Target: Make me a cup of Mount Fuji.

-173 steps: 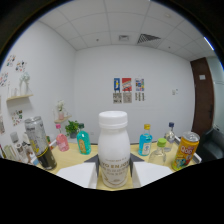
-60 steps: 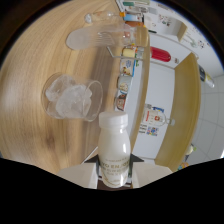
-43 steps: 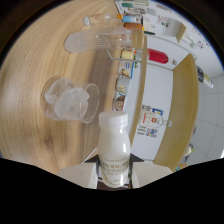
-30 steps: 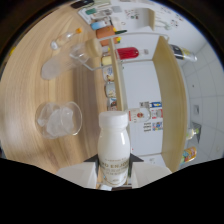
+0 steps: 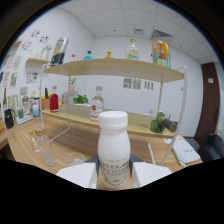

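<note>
A white plastic bottle (image 5: 114, 149) with a white screw cap and a printed label stands upright between my fingers. My gripper (image 5: 114, 175) is shut on its lower body, one white finger (image 5: 77, 175) on each side. Just ahead and to the left, clear glassware (image 5: 49, 150) sits on the wooden counter (image 5: 30, 150), including a small glass and a little bottle (image 5: 33, 141). The cup with ice is out of sight.
A wooden shelf (image 5: 115, 66) on a clear stand carries several bottles and cans. Below it stand a clear liquor bottle (image 5: 97, 106), a red container (image 5: 54, 102) and green plants (image 5: 80, 99). A dark door (image 5: 206, 115) lies far right.
The view swung from looking down at the tabletop and the glass of ice to looking level across the counter. The bottle stayed held between the fingers throughout.
</note>
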{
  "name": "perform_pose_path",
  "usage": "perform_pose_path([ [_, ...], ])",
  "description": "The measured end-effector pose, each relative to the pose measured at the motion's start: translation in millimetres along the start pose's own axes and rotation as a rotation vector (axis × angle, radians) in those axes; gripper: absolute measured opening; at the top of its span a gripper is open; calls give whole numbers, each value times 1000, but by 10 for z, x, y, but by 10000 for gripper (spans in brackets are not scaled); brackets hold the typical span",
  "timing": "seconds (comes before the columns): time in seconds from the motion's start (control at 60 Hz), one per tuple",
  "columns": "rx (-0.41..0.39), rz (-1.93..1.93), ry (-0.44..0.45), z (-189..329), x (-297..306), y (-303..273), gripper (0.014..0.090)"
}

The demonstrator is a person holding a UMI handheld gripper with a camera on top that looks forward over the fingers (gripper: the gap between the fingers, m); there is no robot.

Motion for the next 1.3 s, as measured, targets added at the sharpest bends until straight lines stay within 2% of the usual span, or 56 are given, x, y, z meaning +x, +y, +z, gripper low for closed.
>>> perform_pose_path([
  [0.333, -128, 172, 48, 269, 162, 719, 485],
  [0.533, -145, 127, 49, 206, 151, 759, 495],
  [0.7, -171, 145, 83, 141, 192, 815, 512],
  [0.8, -214, 144, 134, 97, 275, 826, 629],
  [0.883, -225, 132, 172, 5, 310, 698, 848],
  [0.9, -225, 133, 177, -19, 310, 662, 862],
  [1.133, -233, 155, 227, -538, 34, 70, 847],
  [1.3, -256, 144, 202, -829, -438, -129, 850],
])
